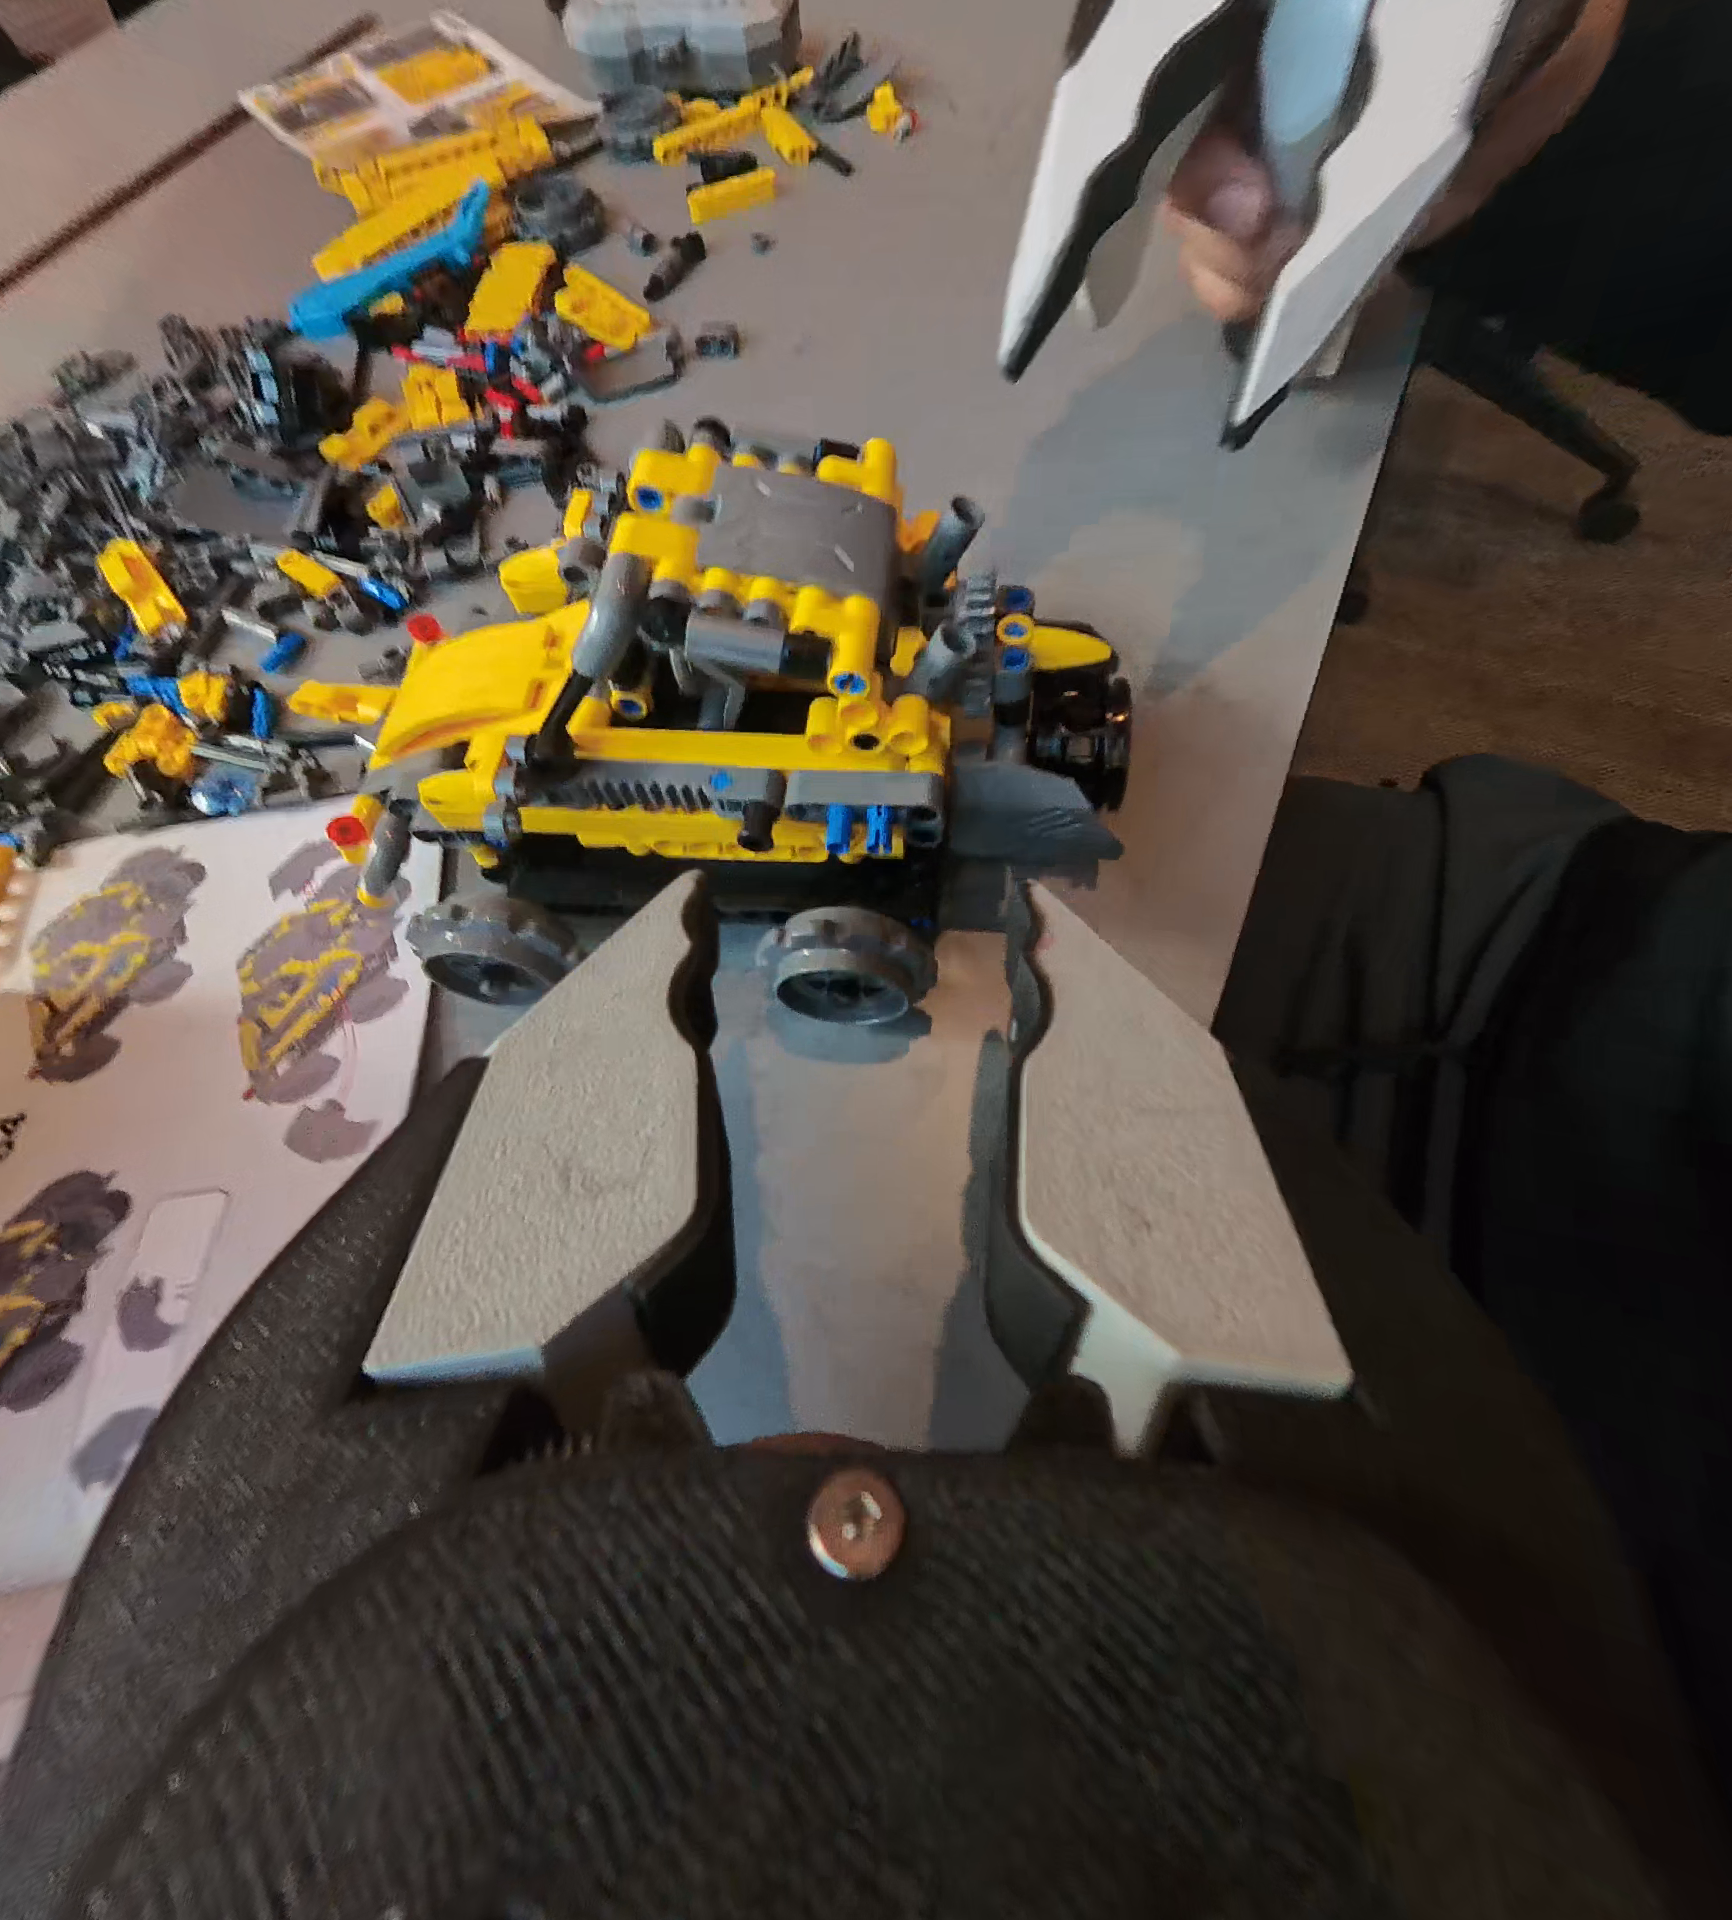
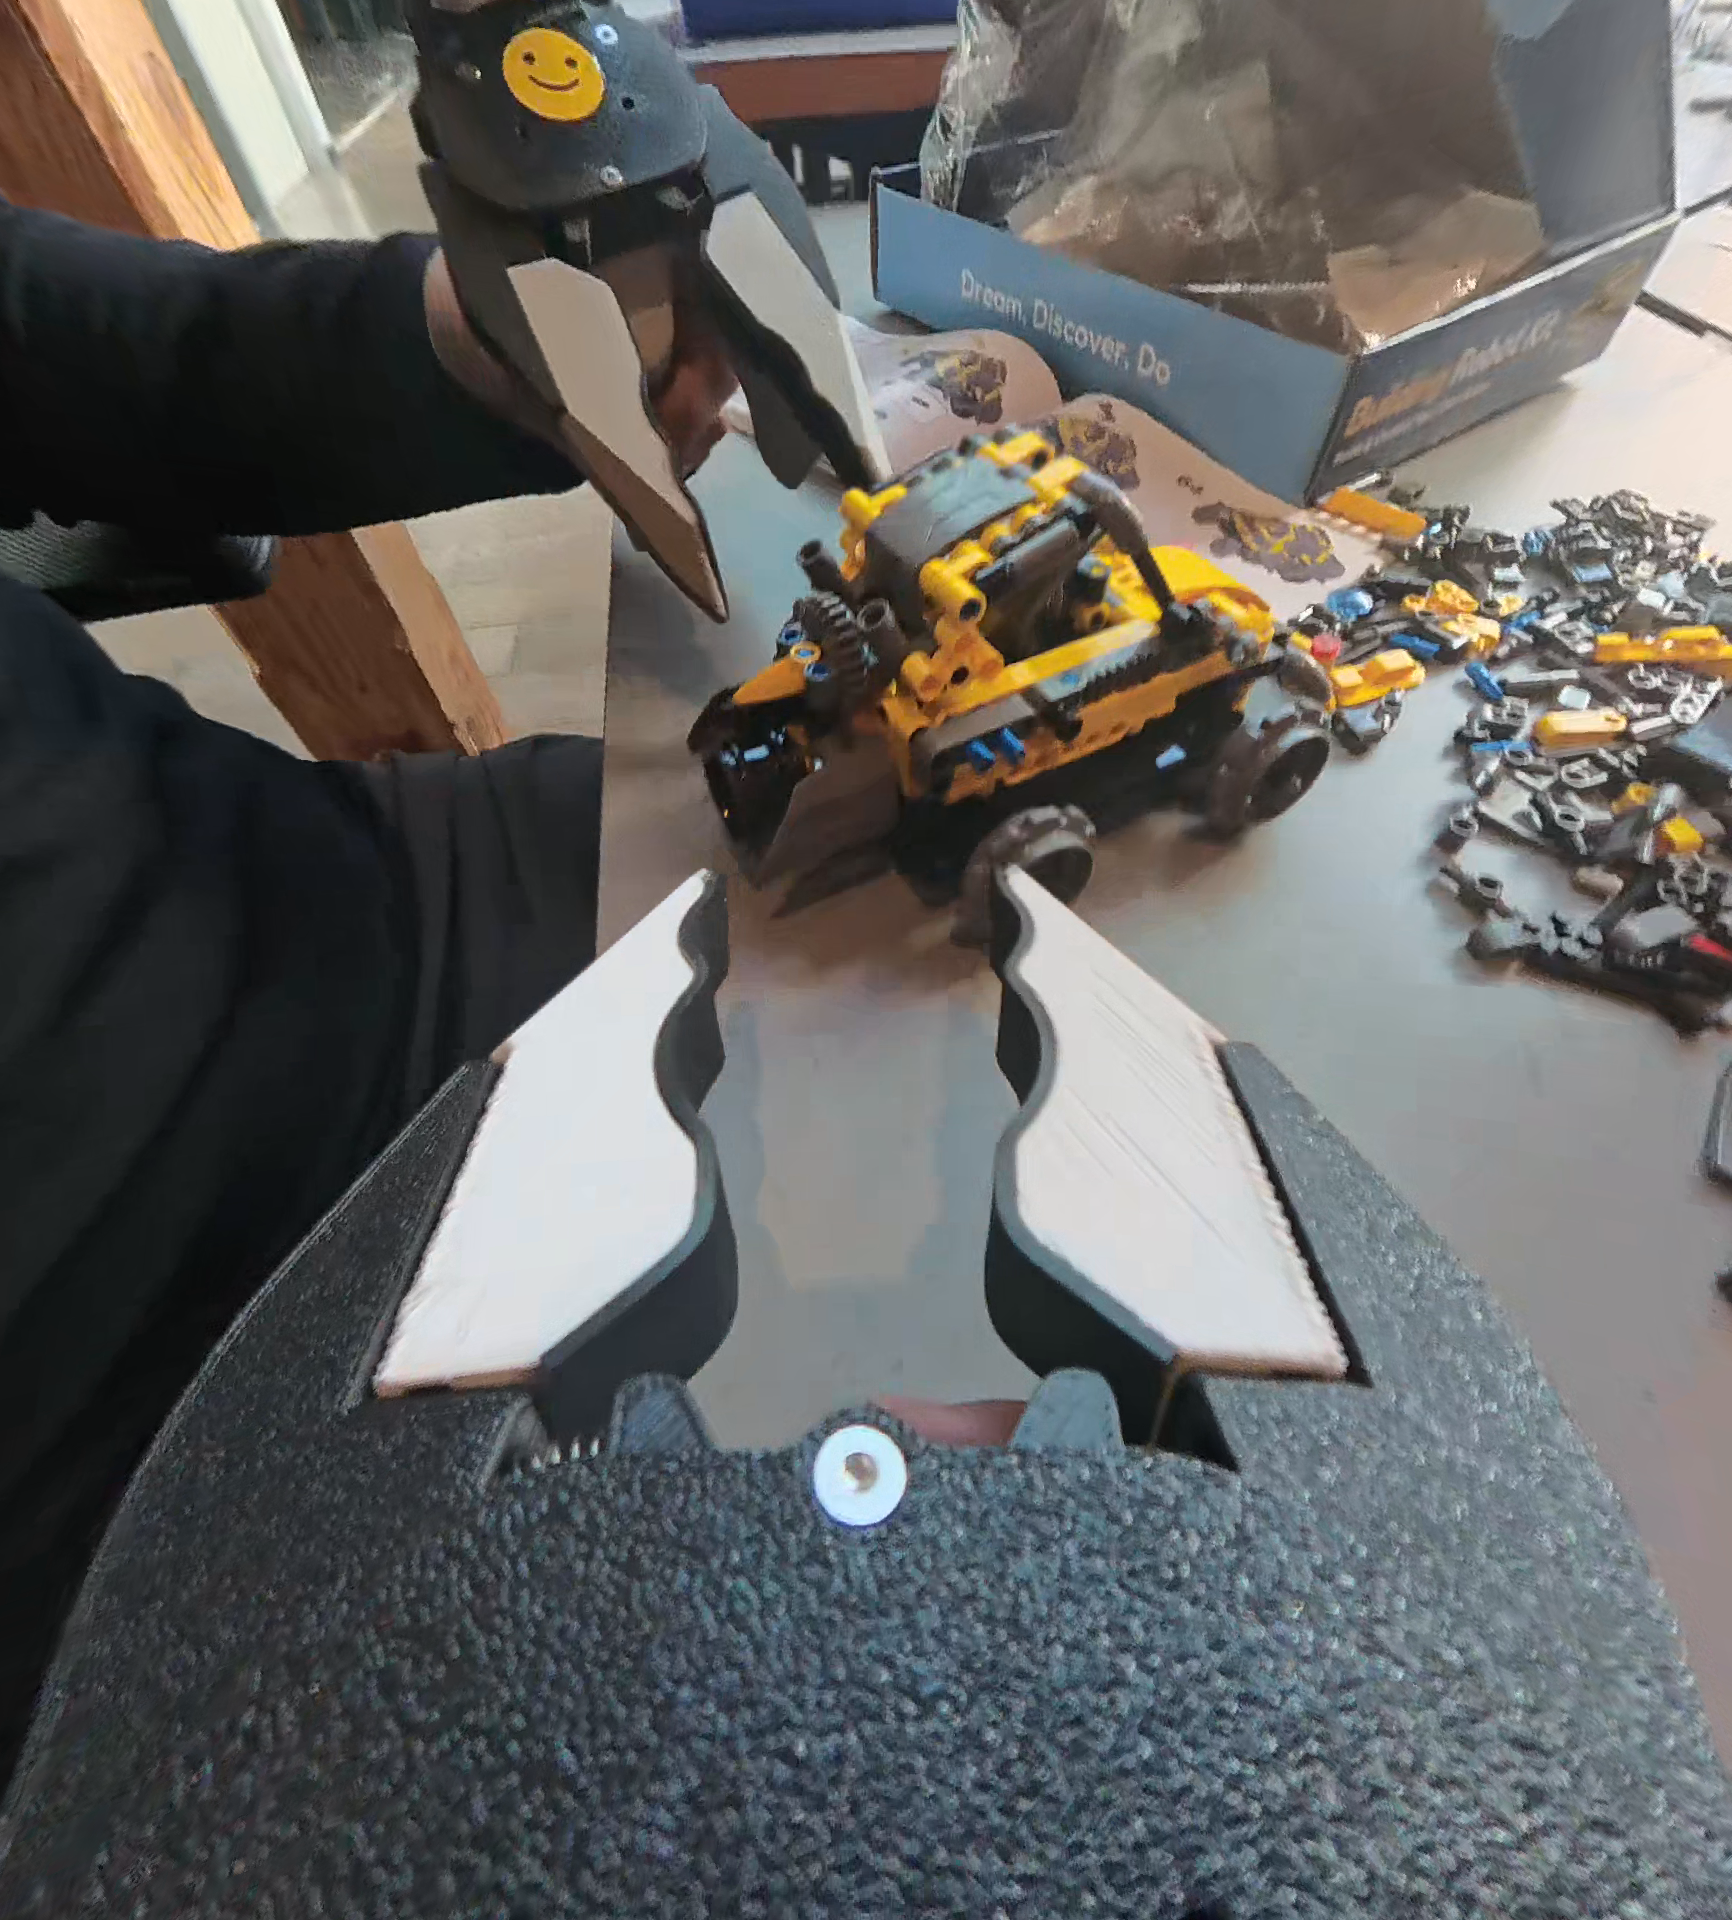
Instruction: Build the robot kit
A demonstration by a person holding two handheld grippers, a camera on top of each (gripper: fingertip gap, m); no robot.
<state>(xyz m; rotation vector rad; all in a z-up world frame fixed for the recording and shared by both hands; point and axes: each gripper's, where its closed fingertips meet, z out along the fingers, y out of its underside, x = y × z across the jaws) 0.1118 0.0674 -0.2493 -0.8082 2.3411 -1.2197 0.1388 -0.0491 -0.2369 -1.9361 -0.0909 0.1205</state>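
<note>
A half-built yellow, grey and black brick vehicle (image 1: 737, 707) stands on the grey table near its edge; it also shows in the right wrist view (image 2: 1018, 675). My left gripper (image 1: 857, 894) is open and empty, its tips just short of the vehicle's side by a grey wheel (image 1: 846, 966). My right gripper (image 2: 857, 888) is open and empty, close to the vehicle's grey end panel (image 2: 831, 821). The right gripper also shows raised at the far side in the left wrist view (image 1: 1122, 400). The left gripper shows above the vehicle in the right wrist view (image 2: 789, 540).
Loose yellow, black, grey and blue bricks (image 1: 322, 436) lie spread over the table, also in the right wrist view (image 2: 1620, 727). An instruction sheet (image 1: 166, 1039) lies beside the vehicle. A blue open box (image 2: 1257, 312) stands behind. The table edge (image 1: 1288, 852) and an office chair base (image 1: 1568, 457) are close by. The tips of one gripper are about 12 centimetres away from the tips of the other.
</note>
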